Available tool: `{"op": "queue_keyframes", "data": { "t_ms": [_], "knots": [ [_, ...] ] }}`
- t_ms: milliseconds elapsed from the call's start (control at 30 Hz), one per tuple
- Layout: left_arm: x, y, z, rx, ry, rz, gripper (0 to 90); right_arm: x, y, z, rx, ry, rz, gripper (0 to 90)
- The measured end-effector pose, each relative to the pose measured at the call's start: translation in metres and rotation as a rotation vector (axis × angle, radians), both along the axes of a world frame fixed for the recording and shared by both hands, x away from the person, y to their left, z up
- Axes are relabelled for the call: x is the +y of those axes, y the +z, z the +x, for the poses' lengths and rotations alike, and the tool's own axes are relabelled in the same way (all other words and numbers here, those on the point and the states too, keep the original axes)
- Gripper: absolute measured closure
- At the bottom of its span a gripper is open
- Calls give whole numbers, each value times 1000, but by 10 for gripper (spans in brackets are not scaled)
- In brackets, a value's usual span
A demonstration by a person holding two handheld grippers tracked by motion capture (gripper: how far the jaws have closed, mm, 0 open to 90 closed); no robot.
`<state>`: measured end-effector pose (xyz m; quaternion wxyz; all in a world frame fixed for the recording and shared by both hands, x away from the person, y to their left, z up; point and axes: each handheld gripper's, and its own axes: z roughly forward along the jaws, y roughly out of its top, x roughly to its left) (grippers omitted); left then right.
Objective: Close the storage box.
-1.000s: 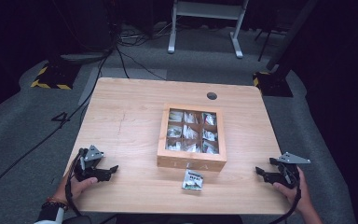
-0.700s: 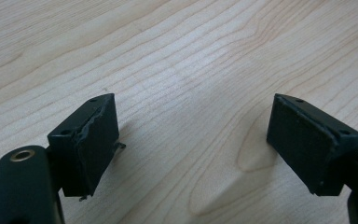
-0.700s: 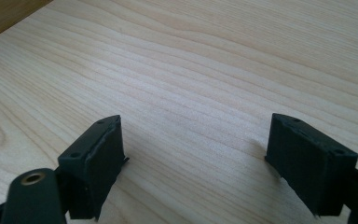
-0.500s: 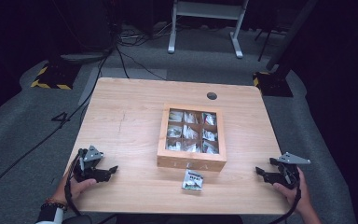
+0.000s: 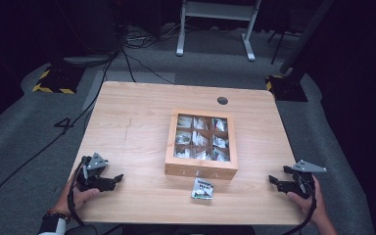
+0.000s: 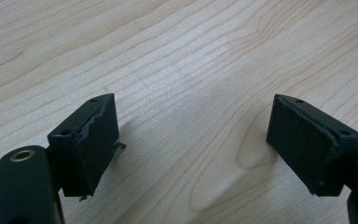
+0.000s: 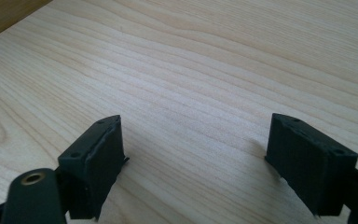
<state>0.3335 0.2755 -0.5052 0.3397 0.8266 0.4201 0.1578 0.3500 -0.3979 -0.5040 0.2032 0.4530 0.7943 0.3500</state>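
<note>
Wooden box (image 5: 201,167) with nine packet-filled compartments at table (image 5: 132,127) centre. Loose packet (image 5: 202,188) just near of box. Left gripper (image 5: 108,179) near-left edge, right gripper (image 5: 275,180) near-right, both resting on tabletop.

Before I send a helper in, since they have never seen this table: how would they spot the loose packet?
Find the wooden table, then the wooden box of nine compartments near its middle. Just outside the box's near wall, on bare wood, lies the loose packet: silvery with a green patch, the one packet not sitting in a compartment.
</note>
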Motion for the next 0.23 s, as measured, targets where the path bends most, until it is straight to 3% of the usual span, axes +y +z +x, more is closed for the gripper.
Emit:
{"op": "queue_keyframes", "data": {
  "t_ms": [233],
  "knots": [
    [0, 0, 0, 0, -1, 0, 170, 0, 0, 0, 2, -1, 0, 192]
  ]
}}
